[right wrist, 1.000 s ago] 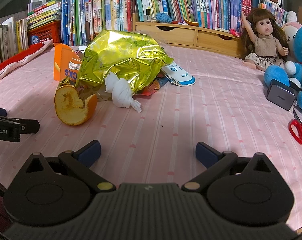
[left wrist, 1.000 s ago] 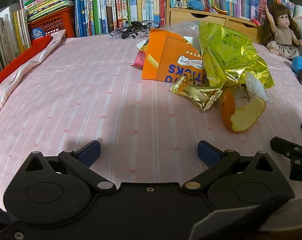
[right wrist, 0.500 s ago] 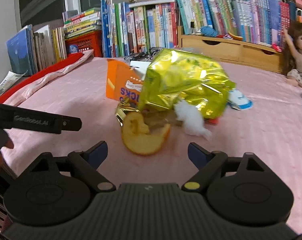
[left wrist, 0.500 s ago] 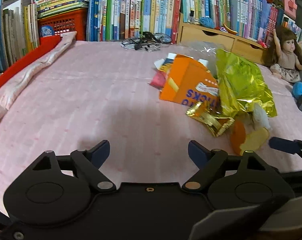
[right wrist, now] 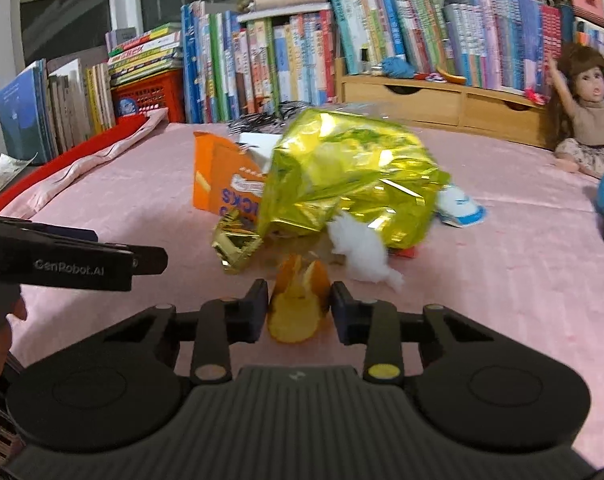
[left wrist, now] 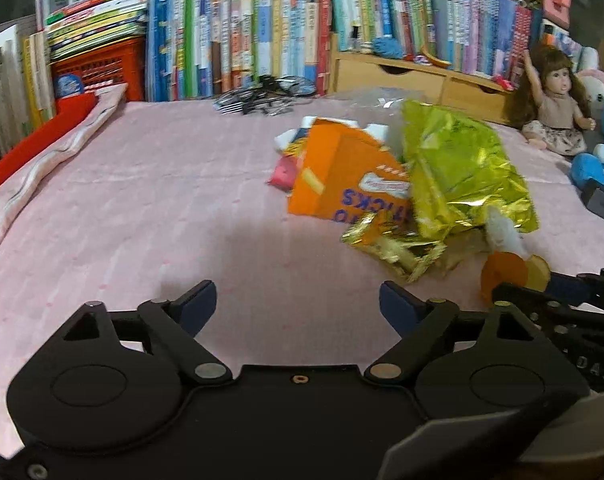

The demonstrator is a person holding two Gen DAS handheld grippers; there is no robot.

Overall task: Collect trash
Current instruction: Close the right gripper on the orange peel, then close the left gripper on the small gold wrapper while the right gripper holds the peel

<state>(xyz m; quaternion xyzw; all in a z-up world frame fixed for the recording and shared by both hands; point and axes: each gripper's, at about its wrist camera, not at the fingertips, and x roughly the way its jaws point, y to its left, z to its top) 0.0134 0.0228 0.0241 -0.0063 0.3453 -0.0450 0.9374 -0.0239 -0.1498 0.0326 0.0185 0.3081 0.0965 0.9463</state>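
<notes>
The right gripper [right wrist: 298, 303] was closing on the peel [right wrist: 297, 304], a curled piece of orange rind at the near edge of the pink bed [right wrist: 502, 280]. Both pads pressed its sides, so it was clamped. The peel stood on edge between the jaws, its long axis running away from the camera toward the trash pile, pale pith facing up and near. A soft rind likely folds under pressure, so the squeeze should be firm but not crushing, and the lift straight up to keep clear of the gold wrapper [right wrist: 235, 246] just beyond. The left gripper [left wrist: 297, 304] was opening over bare sheet, nothing between its jaws. Behind the wrapper lay the tissue [right wrist: 362, 254], the foil bag [right wrist: 350, 176] and the box [right wrist: 221, 178], mid-bed. The doll [right wrist: 586, 120] sat at the far right edge.
</notes>
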